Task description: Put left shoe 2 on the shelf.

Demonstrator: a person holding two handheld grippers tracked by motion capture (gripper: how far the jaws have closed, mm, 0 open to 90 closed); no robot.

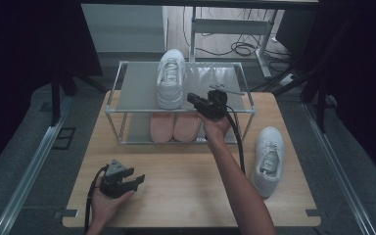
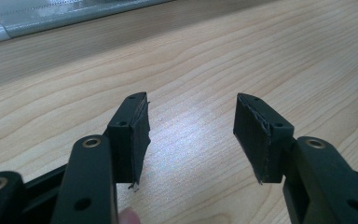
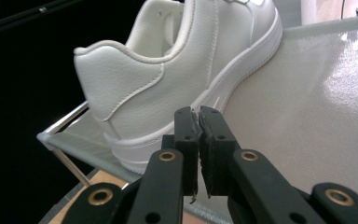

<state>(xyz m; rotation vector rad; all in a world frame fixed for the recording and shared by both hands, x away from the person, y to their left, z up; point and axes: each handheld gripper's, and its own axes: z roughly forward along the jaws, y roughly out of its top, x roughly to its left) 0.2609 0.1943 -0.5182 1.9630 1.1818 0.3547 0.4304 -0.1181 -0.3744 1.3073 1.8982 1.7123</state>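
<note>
1. White low-top sneaker [image 1: 171,78] standing upright on the top shelf of the shoe rack [image 1: 135,87], near that shelf's middle, toe toward the rack's far edge, heel toward the near edge; smooth leather-like upper, stitched heel panel, thick pale sole
2. Right gripper [image 1: 193,99] held just beside the sneaker's heel, over the top shelf's near edge; jaws drawn narrow with only a slit between the pads, nothing between them, not touching the shoe
3. Left gripper [image 1: 138,180] resting low near the table's near left corner, jaws spread wide over bare wood, holding nothing
4. Second white sneaker [image 1: 268,159] lying on the table [image 1: 186,196] near its right edge, well apart from the rack
5. Pair of pink shoes [image 1: 174,127] on the rack's lower shelf, side by side
6. Light wood-grain tabletop; grey floor around it, dark curtains at both sides, cables [image 1: 235,48] on the floor beyond the far edge
</note>
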